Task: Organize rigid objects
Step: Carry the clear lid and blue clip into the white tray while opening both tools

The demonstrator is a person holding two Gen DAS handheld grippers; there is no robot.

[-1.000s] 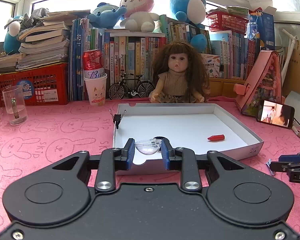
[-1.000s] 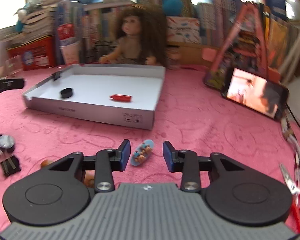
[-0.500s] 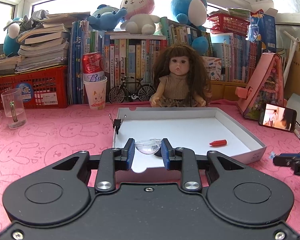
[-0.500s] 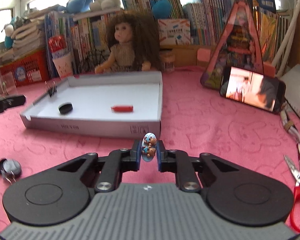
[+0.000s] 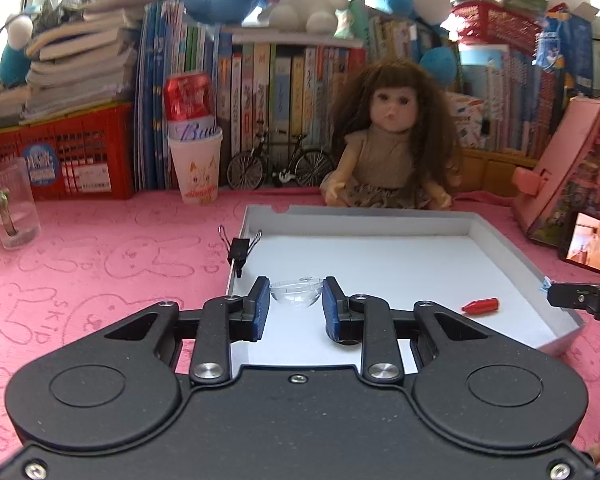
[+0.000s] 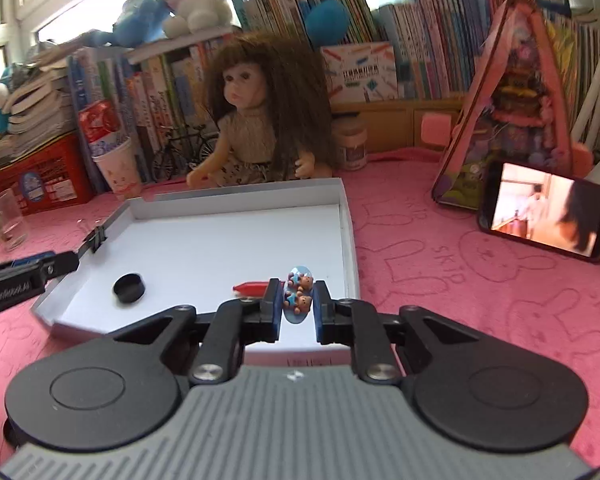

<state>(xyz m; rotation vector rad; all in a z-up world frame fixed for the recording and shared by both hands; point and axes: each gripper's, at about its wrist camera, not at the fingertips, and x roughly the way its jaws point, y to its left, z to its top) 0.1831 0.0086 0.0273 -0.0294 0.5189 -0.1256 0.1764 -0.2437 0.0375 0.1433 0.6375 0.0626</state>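
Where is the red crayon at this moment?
The red crayon lies inside the white tray, near its right wall, in the left wrist view.

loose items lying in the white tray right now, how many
2: a black cap near the tray's left front, and a red piece near its right front. The clear dome and bear charm are gripper-held above it. Grippers may hide more.
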